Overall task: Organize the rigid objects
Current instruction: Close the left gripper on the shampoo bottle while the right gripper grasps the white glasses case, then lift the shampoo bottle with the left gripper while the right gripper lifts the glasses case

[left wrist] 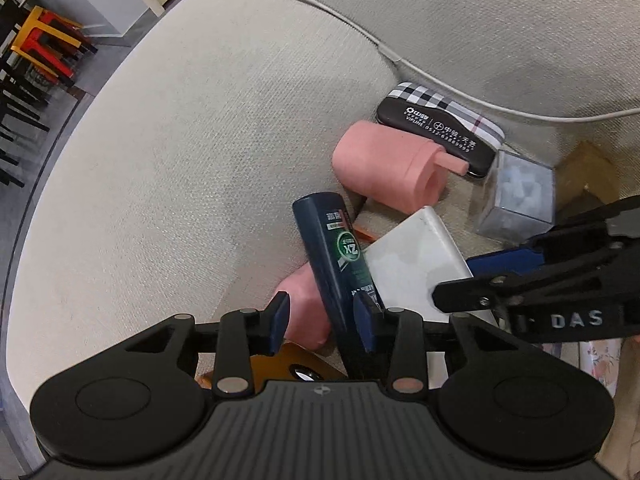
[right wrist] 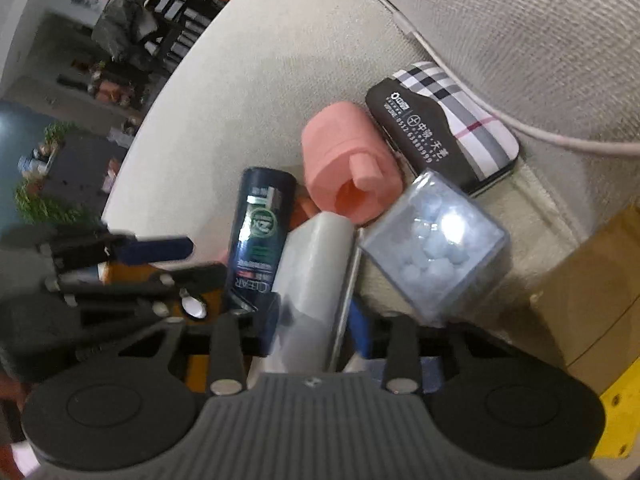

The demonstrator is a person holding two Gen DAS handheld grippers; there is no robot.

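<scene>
On a beige sofa seat [left wrist: 180, 152] lie a dark blue shampoo bottle [left wrist: 336, 256], a pink foam roll [left wrist: 384, 164], a black-and-plaid case [left wrist: 440, 124], a clear box of pale balls [left wrist: 520, 196] and a white flat box [left wrist: 416, 260]. My left gripper [left wrist: 324, 320] is open; the bottle leans against its right finger, with a second pink piece [left wrist: 306, 308] between the fingers. My right gripper [right wrist: 316, 328] is shut on the white flat box [right wrist: 312, 280], next to the bottle [right wrist: 260, 236], the pink roll [right wrist: 348, 168] and the clear box [right wrist: 432, 240].
A white cable [left wrist: 400, 60] runs along the sofa back. A cardboard box [right wrist: 592, 292] stands at the right. An orange-brown object [left wrist: 280, 364] lies under the left gripper. Chairs and stools [left wrist: 40, 48] stand on the floor at far left.
</scene>
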